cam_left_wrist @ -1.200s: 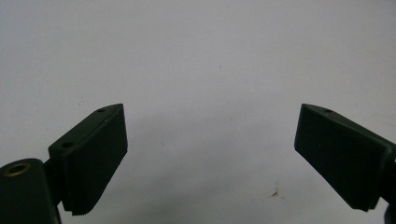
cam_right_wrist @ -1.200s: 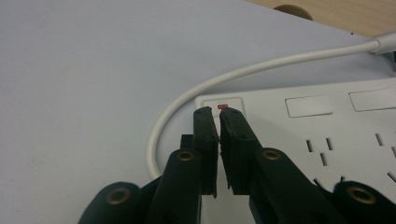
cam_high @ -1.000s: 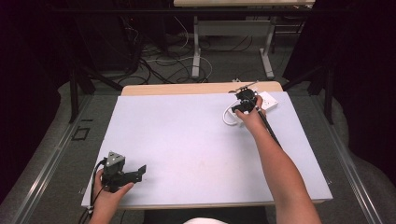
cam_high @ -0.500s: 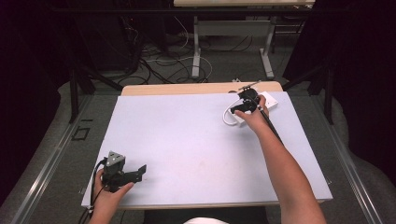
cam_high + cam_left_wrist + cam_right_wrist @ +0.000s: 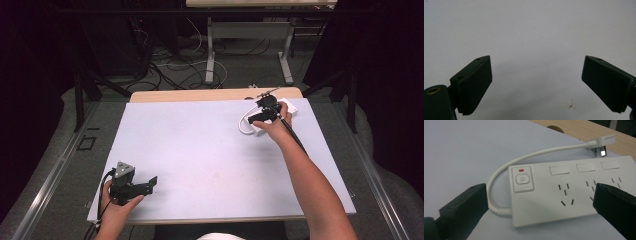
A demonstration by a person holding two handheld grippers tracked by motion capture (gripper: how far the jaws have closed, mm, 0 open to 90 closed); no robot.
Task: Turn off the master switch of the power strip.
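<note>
A white power strip (image 5: 571,192) with a power button, several sockets and a short looped white cord (image 5: 529,160) lies at the far right of the table (image 5: 200,145); its plug (image 5: 600,143) rests near the wooden edge. My right gripper (image 5: 539,205) hovers just over the strip (image 5: 287,107), jaws wide apart, one on either side of it and holding nothing. In the high view the right gripper (image 5: 262,115) covers most of the strip, with the cord loop (image 5: 245,127) showing on its left. My left gripper (image 5: 142,187) rests open at the near left corner, over bare table (image 5: 536,37).
The table's pale mat leaves a wooden strip (image 5: 200,95) bare along the far edge, with a round cable hole (image 5: 555,128) in it. Beyond the table, cables (image 5: 180,65) and desk legs (image 5: 210,50) stand on the dark floor.
My right gripper has shifted slightly left and nearer over the power strip. The left gripper has not moved.
</note>
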